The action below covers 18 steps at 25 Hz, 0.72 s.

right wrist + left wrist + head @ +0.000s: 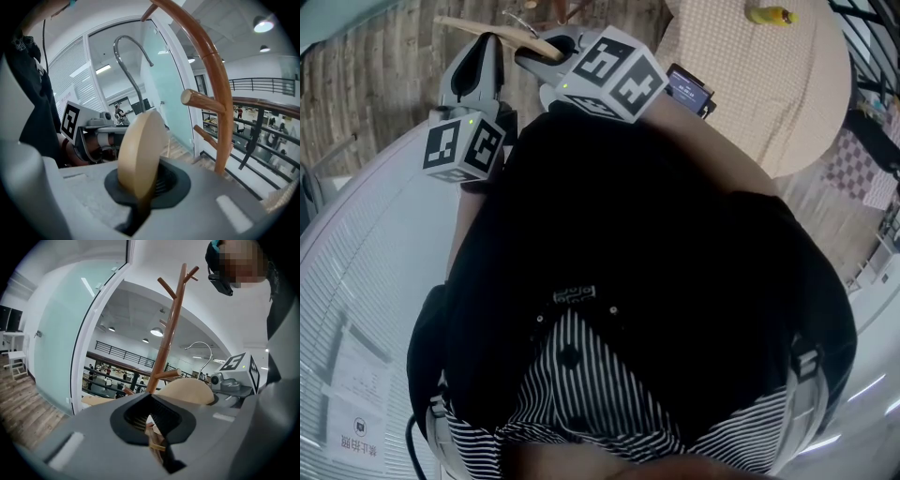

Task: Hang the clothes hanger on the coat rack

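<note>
Though left claw (153,422) and right claw (143,194) tight on hanger (140,150), coat rack (224,112) just ahead.

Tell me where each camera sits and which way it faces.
Head view: on the person's head, facing steeply down; black top, left gripper and right gripper, both holding the clothes hanger.
Left gripper view: on the left gripper, looking along its fingers at the coat rack; black top at right.
Right gripper view: on the right gripper, looking past the hanger's end; black top at left.
Shared: both gripper views show the coat rack and metal hook.
</note>
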Available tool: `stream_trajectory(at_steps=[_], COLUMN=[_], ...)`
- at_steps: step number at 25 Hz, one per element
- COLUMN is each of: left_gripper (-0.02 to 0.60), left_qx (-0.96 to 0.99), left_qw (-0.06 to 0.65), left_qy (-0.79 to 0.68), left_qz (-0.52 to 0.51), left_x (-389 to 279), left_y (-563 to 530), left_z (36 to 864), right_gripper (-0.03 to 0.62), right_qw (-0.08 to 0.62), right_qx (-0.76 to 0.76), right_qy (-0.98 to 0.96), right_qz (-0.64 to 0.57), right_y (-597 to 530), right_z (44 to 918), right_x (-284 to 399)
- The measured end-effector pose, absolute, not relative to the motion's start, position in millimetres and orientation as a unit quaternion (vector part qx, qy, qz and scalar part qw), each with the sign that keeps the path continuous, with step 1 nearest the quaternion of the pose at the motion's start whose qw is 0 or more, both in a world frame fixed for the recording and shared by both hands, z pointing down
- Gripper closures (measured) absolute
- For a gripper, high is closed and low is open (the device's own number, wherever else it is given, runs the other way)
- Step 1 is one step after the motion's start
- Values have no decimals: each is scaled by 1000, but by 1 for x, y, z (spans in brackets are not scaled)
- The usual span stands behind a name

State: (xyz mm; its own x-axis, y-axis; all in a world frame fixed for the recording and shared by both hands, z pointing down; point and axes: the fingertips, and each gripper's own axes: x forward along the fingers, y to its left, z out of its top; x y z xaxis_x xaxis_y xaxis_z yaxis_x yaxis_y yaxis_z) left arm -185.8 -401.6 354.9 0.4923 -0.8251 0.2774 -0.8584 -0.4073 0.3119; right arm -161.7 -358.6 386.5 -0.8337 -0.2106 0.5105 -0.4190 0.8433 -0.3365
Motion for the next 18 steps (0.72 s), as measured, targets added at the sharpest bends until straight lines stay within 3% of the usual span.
stream_trajectory(at_steps=[18], left_gripper=[581], left_qx=[833], left_qw=[208], left_qy=[-511], left_qz=[44], left_x=[-178], left_y=[-423], left_z=[364], right_gripper=[592], right_qw=[233], right_qx=[153], right_qy=[-931], right_qz=[234], right_y=[-381], right_z=[395], right_x=[-153])
